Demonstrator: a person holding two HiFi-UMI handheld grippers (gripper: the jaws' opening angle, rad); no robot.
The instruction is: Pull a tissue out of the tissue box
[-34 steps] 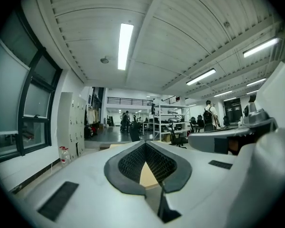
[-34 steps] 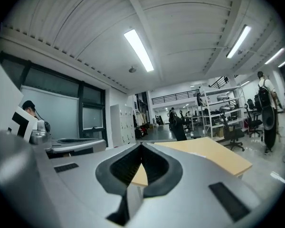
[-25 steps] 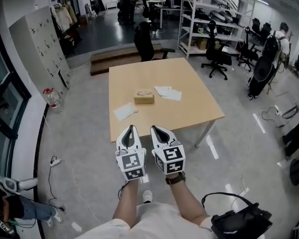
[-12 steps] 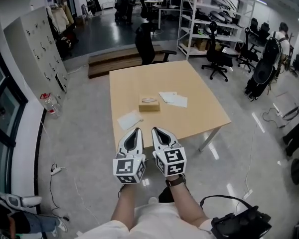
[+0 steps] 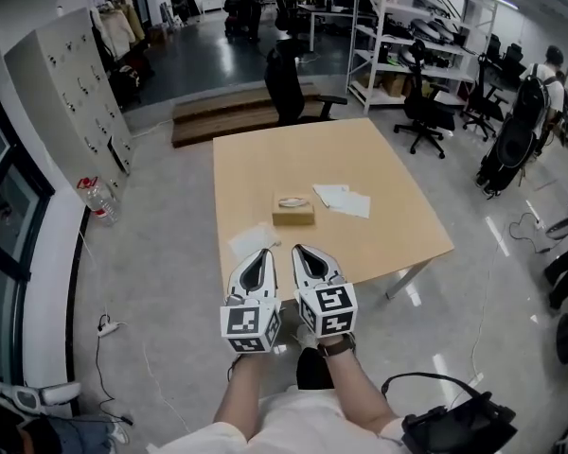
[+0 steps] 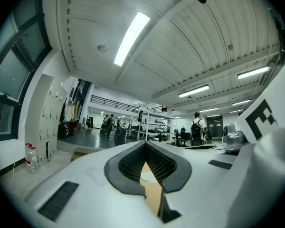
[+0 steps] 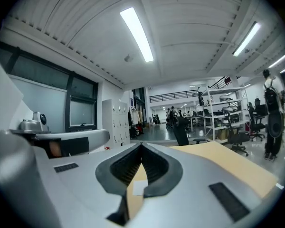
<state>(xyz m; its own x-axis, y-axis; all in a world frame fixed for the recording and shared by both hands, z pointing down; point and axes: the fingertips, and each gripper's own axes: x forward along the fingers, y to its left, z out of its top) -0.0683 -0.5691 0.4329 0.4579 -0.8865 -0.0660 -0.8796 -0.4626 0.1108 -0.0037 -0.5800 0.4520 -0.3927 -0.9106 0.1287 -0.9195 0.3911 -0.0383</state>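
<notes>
One table carries one tissue box near its middle, one single loose sheet toward its near left corner, and one overlapping cluster of sheets beside the box (two at least; exact count unclear). Two grippers show: left gripper and right gripper.

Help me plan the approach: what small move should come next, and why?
Probably move the left gripper and right gripper forward toward the tissue box. Both are shut and empty, about at the table's near edge, and the box sits mid-table beyond them.
</notes>
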